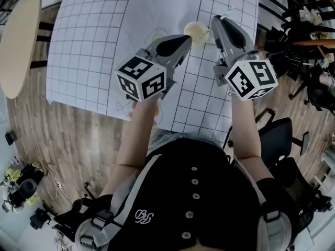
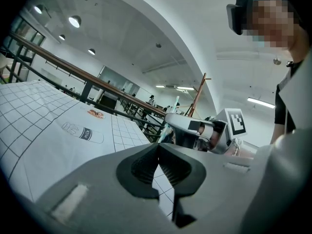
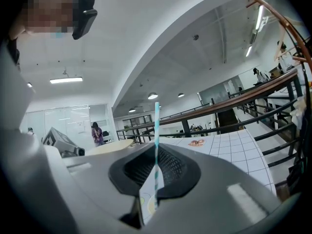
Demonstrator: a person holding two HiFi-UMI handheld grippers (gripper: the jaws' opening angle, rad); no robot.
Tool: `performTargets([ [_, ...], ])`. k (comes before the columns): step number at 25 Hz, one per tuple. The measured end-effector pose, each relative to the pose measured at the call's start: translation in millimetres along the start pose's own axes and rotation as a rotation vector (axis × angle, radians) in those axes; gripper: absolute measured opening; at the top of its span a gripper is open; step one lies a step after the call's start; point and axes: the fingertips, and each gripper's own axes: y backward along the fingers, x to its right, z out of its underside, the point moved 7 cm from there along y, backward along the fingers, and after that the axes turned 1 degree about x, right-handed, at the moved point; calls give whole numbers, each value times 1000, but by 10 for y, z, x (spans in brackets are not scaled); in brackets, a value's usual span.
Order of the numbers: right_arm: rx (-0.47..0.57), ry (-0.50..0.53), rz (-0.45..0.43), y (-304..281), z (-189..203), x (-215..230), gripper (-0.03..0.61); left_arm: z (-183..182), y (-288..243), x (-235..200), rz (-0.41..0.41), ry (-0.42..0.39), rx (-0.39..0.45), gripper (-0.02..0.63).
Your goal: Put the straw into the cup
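Note:
In the head view a pale cup stands on the grid-printed cloth. My left gripper is shut, its tip just left of the cup with nothing between its jaws. My right gripper, just right of the cup, is shut on a teal-and-white striped straw. The right gripper view shows the straw standing up from the closed jaws of the right gripper. From the left gripper I see the right gripper and its straw ahead.
The cloth carries printed pictures, among them a milk bottle. A round wooden table stands at the left, and black office chairs and clutter at the right. A railing runs behind the table.

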Motion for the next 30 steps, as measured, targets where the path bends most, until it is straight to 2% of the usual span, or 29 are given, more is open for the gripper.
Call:
performTargets([
  [8,-58,34,-31,-184,206,115,17,103,-94,-206,-20,41,-28,-2],
  [18,-145,74,-29,-302,490,232,17,237,-192,-366,-27,76,-48,-2],
  [30,-264,127,-43,-359,742,200,17,334,-222,-460,-25,103,-72,-2],
])
